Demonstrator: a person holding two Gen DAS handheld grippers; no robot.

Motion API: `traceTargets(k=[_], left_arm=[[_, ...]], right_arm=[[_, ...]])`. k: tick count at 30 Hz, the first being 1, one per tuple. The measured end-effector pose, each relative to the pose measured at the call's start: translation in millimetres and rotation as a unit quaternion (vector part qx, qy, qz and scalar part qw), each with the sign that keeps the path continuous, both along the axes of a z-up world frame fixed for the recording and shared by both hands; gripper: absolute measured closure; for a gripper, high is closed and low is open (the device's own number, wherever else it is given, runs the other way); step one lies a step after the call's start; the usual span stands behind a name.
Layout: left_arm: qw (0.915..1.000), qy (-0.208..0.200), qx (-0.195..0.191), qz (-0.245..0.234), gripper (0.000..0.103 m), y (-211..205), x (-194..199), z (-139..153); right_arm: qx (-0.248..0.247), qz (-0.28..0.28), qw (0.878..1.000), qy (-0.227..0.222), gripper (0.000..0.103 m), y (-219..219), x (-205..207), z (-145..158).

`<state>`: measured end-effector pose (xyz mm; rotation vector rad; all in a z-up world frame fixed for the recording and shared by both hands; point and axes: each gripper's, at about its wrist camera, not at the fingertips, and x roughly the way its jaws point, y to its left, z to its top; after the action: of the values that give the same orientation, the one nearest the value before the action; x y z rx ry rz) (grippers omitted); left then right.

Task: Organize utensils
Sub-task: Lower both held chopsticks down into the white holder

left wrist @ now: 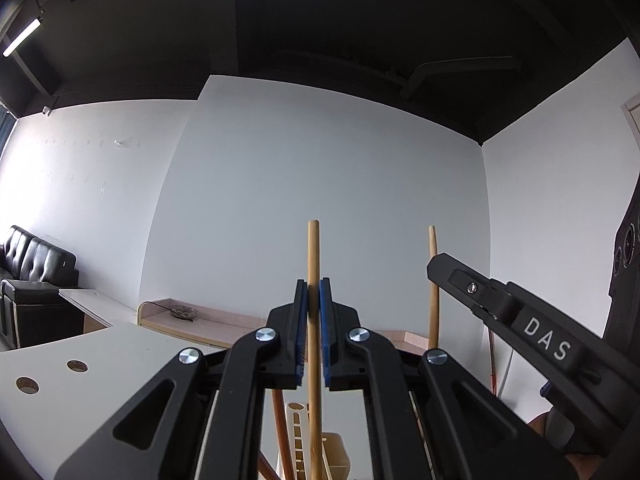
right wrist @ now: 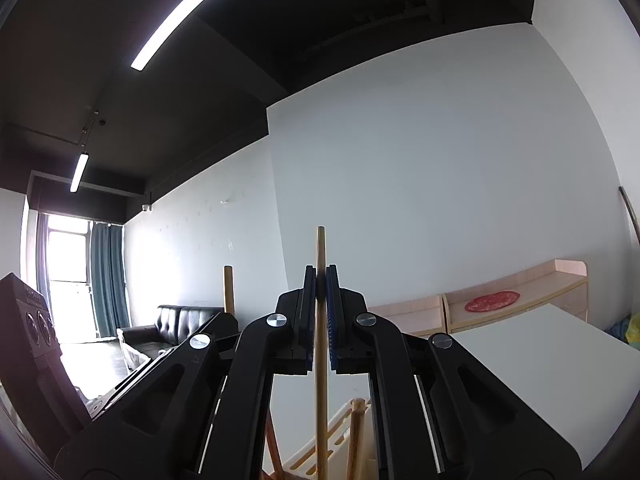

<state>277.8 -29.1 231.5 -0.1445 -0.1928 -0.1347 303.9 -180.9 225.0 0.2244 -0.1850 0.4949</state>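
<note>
The left tool [left wrist: 313, 304] fills the lower half of its own view, its black linkage arms spreading toward 5 and 7 o'clock and its blue pads pinching a pale wooden handle [left wrist: 313, 264] that stands upright between them. The right tool [right wrist: 321, 292] is likewise pressed onto a second wooden handle [right wrist: 320, 256], also upright, its rounded top rising toward 12 o'clock above the pads. In the left wrist view the right tool [left wrist: 436, 270] enters from 4 o'clock, its black finger marked with white letters, and the handle it holds [left wrist: 432, 248] shows just beyond the fingertip. In the right wrist view the left tool's handle [right wrist: 228, 288] stands at 9 o'clock of the held one, well apart from it. The white bench [right wrist: 540, 360] lies at 4 o'clock in the right view and, with two round holes, at 8 o'clock [left wrist: 100, 360] in the left. Directly below both tools, at 6 o'clock, sits a pale slotted utensil holder [left wrist: 332, 452], seen in the right view as slatted wood [right wrist: 340, 420]; both held handles run down toward it, beside darker reddish wooden sticks [left wrist: 280, 424] leaning at its side. Whether the handles' lower ends sit inside a slot is hidden by the tools. A black sofa [left wrist: 36, 256] stands against the far wall at 9 o'clock.
</note>
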Motion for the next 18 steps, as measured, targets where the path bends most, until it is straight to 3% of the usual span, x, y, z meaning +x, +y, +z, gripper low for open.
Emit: traceTargets(k=[8, 18], left_arm=[[0.9996, 0.023, 0.016, 0.008, 0.097, 1, -2, -13], [0.9979, 0.032, 0.056, -0.004, 0.097, -4, -6, -12]], right_arm=[[0.004, 0.005, 1.000, -0.010, 0.098, -9, -8, -17], [-0.015, 0.011, 1.000, 0.018, 0.098, -11, -12, -33]])
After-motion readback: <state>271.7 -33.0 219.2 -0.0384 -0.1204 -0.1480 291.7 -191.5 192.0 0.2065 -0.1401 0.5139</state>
